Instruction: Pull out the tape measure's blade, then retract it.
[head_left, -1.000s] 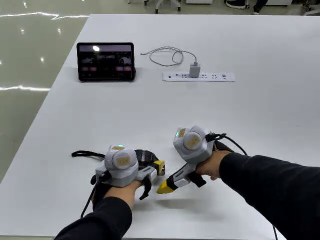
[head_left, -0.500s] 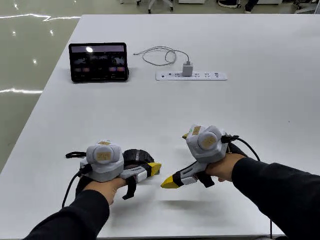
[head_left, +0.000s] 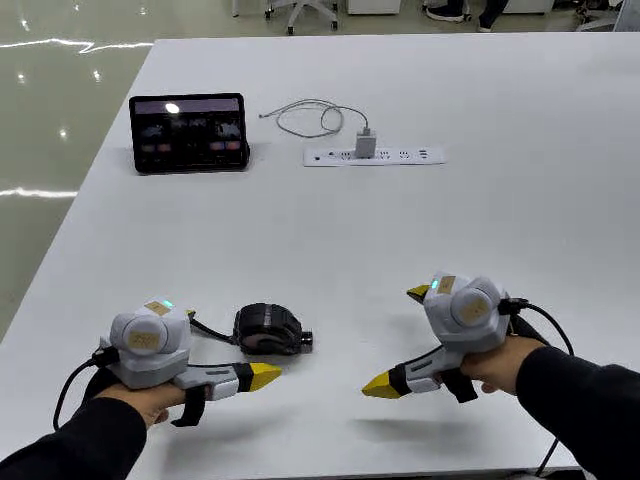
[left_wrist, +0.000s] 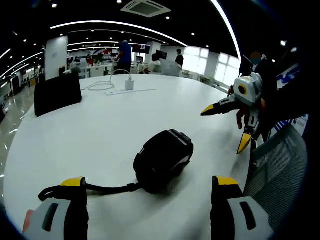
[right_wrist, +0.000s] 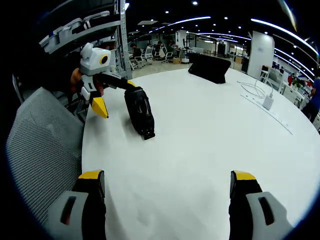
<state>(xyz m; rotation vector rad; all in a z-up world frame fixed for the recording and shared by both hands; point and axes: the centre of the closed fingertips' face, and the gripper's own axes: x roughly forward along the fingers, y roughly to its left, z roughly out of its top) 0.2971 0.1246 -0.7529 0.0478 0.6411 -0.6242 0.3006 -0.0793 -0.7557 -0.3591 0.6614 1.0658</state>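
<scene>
The black tape measure (head_left: 268, 329) lies on the white table (head_left: 330, 230) with its blade in and its black strap (head_left: 205, 330) trailing left. My left gripper (head_left: 232, 350) is just left of it, open, its jaws wide on either side of the strap end and touching nothing. In the left gripper view the tape measure (left_wrist: 165, 157) sits just ahead between the yellow fingertips (left_wrist: 75, 182). My right gripper (head_left: 400, 340) is open and holds nothing, well to the right of the case. The right gripper view shows the tape measure (right_wrist: 140, 112) and the left gripper (right_wrist: 115, 96) beside it.
A dark tablet (head_left: 188, 132) stands at the back left. A white power strip (head_left: 372, 156) with a charger and looped cable (head_left: 310, 115) lies behind the middle. The table's front edge is close to both hands. A grey mesh chair (right_wrist: 40, 150) is at that edge.
The left gripper has let go of the tape measure and drawn back to the left. The right gripper has moved away to the right. The tape measure now lies free on the table.
</scene>
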